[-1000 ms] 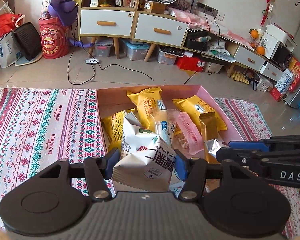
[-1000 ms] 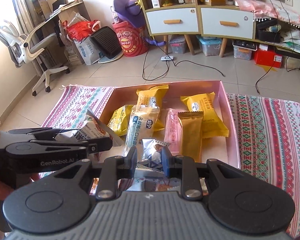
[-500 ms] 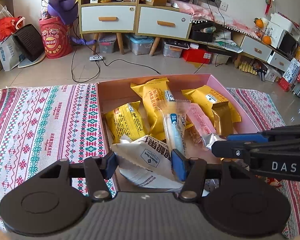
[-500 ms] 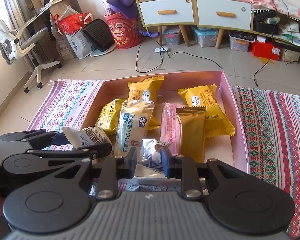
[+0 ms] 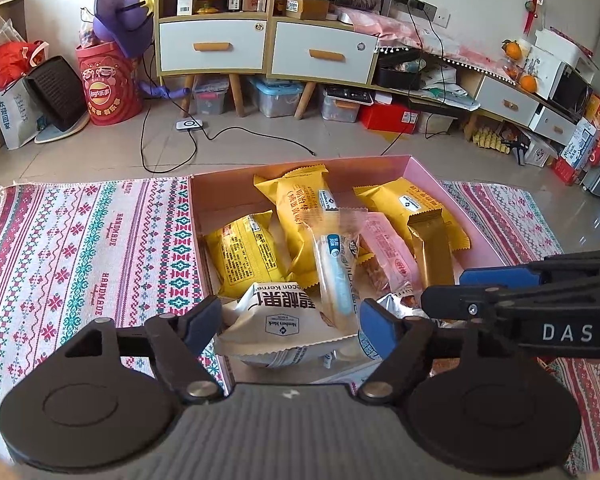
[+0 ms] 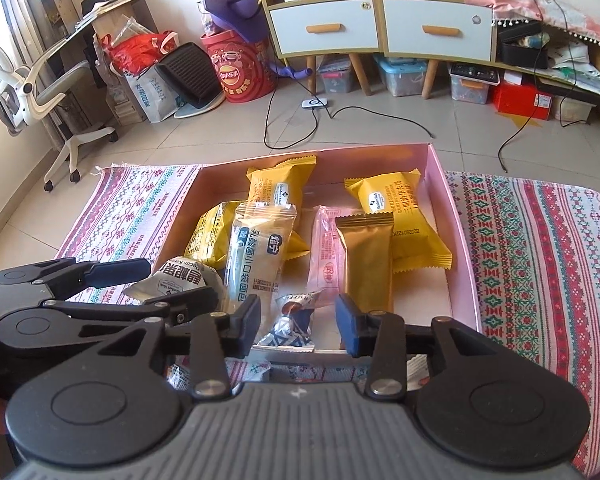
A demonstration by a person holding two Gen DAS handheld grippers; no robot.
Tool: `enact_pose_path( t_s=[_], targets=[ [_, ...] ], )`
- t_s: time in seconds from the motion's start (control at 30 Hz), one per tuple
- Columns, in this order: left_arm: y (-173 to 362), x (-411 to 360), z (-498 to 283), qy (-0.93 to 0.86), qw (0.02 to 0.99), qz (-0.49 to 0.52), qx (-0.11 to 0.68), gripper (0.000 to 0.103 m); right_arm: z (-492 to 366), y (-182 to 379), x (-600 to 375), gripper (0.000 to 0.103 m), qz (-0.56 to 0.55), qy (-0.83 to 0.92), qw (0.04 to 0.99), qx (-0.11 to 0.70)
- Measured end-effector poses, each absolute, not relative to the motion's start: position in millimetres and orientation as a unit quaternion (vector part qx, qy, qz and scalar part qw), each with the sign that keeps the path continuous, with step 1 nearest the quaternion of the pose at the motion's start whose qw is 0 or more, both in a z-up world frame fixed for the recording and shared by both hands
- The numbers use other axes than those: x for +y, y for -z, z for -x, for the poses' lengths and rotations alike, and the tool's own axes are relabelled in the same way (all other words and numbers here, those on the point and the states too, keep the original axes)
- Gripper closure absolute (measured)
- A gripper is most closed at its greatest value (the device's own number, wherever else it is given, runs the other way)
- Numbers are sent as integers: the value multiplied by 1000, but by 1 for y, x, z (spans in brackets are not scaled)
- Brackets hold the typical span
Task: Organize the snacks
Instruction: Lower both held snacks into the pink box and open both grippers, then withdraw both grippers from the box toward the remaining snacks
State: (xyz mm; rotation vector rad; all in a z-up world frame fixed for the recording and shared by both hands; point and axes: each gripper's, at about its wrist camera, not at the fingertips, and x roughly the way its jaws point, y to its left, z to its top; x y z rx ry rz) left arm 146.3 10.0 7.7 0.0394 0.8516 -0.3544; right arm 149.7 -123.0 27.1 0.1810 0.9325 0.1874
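Note:
A pink box on a patterned cloth holds several snack packets: yellow ones, a gold bar, a pink packet and a clear bread packet. My left gripper is open, its jaws either side of a white nut packet that lies at the box's near left corner. My right gripper is open over a small silver-blue packet at the box's near edge. The white packet also shows in the right wrist view.
The patterned cloth spreads left and right of the box on a tiled floor. Behind are cabinets, a red snack drum, storage bins and cables. An office chair stands at the far left.
Both grippers have opened. The white nut packet left the left gripper's hold and dropped into the box; the silver-blue packet was let go by the right gripper. Both grippers drew back slightly.

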Motion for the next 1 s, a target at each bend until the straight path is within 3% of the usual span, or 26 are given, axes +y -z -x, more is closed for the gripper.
enact_pose_path(
  t_s=[0.33, 1.0],
  targets=[
    [-18, 10, -133, 180, 895, -22, 407, 18, -137, -39, -129, 55, -83, -86, 891, 438],
    [-22, 32, -98, 180, 891, -31, 416, 4, -100, -47, -135, 18, -79, -76, 898, 426]
  ],
)
